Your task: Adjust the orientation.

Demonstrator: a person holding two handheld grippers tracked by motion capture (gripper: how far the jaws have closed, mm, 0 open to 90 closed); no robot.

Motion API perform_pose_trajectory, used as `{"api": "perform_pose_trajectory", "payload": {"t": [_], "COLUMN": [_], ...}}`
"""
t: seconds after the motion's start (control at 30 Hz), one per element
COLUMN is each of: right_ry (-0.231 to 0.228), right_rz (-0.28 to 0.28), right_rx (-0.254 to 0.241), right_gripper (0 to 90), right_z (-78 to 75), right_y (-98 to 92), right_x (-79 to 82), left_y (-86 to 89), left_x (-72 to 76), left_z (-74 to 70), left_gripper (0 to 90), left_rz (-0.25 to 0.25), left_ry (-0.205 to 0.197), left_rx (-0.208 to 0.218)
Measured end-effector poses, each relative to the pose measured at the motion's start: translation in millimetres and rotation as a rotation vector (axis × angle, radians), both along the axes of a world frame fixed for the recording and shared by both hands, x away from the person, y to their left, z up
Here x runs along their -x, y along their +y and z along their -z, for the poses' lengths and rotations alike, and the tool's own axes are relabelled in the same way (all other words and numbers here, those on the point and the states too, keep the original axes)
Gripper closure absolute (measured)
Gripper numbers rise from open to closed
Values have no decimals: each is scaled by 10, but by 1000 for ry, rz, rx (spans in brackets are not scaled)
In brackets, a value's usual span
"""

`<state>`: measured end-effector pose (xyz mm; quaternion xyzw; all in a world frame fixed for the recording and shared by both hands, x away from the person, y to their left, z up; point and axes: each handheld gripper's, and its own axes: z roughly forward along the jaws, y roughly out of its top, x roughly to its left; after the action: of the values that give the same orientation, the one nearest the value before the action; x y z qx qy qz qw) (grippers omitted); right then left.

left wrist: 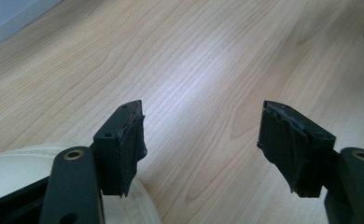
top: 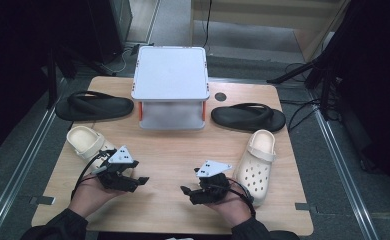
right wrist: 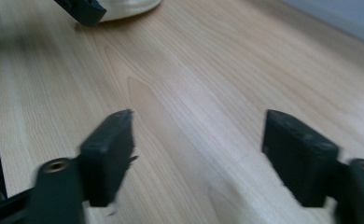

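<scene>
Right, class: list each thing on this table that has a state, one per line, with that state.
Left tongs: open, empty.
Right tongs: open, empty.
White two-tier rack: upright, both shelves bare.
Left black flip-flop: flat, sole down.
Right black flip-flop: flat, sole down.
Left cream clog: upright.
Right cream clog: upright.

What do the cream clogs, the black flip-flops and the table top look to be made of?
Right cream clog and left cream clog: probably moulded foam or rubber, matte, one-piece, with vent holes punched in the right one. Left black flip-flop and right black flip-flop: likely the same sort of foam, matte with thick moulded straps. Table top: light wood or wood-look laminate, smooth, grain visible with a soft sheen.
</scene>
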<state>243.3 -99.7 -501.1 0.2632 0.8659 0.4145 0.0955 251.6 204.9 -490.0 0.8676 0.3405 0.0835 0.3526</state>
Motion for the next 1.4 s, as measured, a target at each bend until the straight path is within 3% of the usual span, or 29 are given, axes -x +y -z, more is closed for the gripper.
{"api": "perform_pose_trajectory", "payload": {"t": [0.1,0.13,0.23,0.27,0.6,0.83,0.9,1.13,1.3,1.4], "right_ry": [-18,7,29,50,50,51,50,49,58,62], "right_rz": [7,0,23,32,29,34,35,38,48,53], "right_rx": [7,15,28,15,9,14,17,31,52,38], "right_gripper": [320,336,345,354,385,375,370,359,356,361], "right_z": [-16,2,33,45,45,47,49,65,79,72], "right_y": [0,-13,-27,-40,-37,-46,-45,-29,-16,-14], "right_x": [-3,-17,-27,-46,-91,-97,-98,-107,-124,-132], "left_y": [4,2,8,19,89,103,117,176,227,262], "left_x": [7,15,7,19,-1,5,-14,-18,-36,-28], "left_z": [-18,-27,-46,-54,-99,-120,-115,-131,-160,-200], "left_gripper": [334,353,374,391,401,393,384,366,355,355], "left_rz": [21,5,-14,-22,-30,-35,-39,-57,-77,-82], "left_ry": [-5,3,53,48,66,37,58,57,55,45], "left_rx": [-5,-2,10,17,45,33,48,69,67,53]}}
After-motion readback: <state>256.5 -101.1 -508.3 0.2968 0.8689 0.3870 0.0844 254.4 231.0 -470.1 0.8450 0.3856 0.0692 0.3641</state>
